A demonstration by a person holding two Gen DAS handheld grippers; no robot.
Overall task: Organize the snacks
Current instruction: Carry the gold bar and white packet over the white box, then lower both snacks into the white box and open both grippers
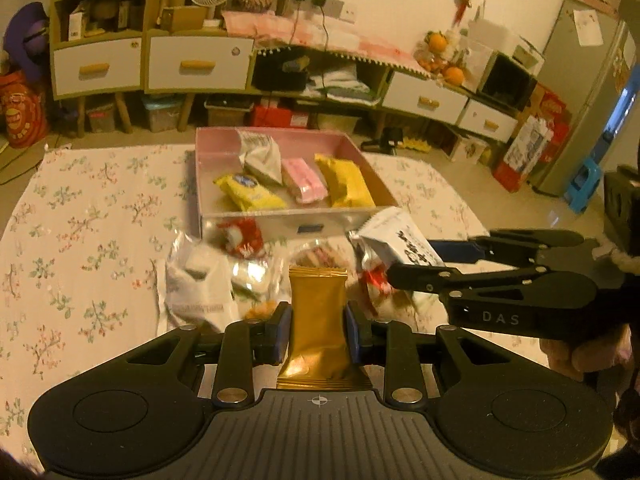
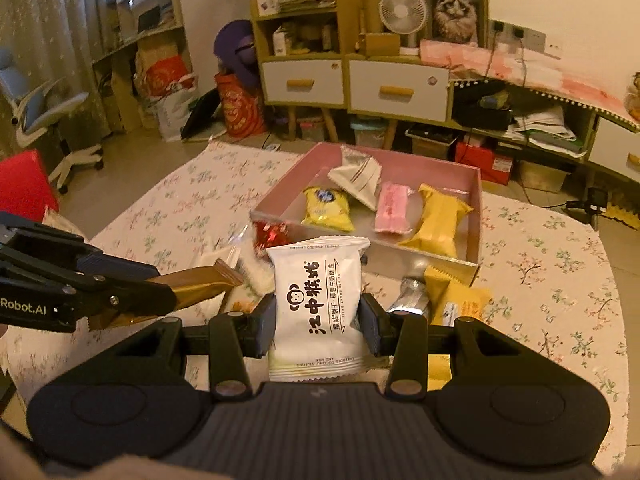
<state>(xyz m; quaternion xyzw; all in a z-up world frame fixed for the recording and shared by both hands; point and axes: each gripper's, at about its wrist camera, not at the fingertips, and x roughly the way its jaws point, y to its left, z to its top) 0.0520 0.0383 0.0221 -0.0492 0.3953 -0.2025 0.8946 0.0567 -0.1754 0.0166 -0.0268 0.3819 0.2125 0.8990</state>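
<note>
1. So far I count 4 packets inside the shallow pink-lined cardboard box (image 2: pixel 476 196): a yellow pillow pack with a blue emblem (image 2: pixel 326 208), a silver-white foil pack (image 2: pixel 356 178), a pink wrapped bar (image 2: pixel 392 208) and a larger yellow packet (image 2: pixel 438 220).
2. My left gripper (image 1: pixel 318 330) has its jaws pinched narrow on a gold foil sachet (image 1: pixel 318 312), lifted in front of the box.
3. My right gripper (image 2: pixel 318 320) is clamped, somewhat wider, on a white biscuit packet with black printing (image 2: pixel 318 296), also in front of the box.
4. Left to do, I judge: drop these 2 in, then collect the loose ones just in front of the box, a red wrapped sweet (image 2: pixel 272 236), a flat yellow pouch (image 2: pixel 456 300) and several silvery wrappers (image 1: pixel 196 292).
</note>
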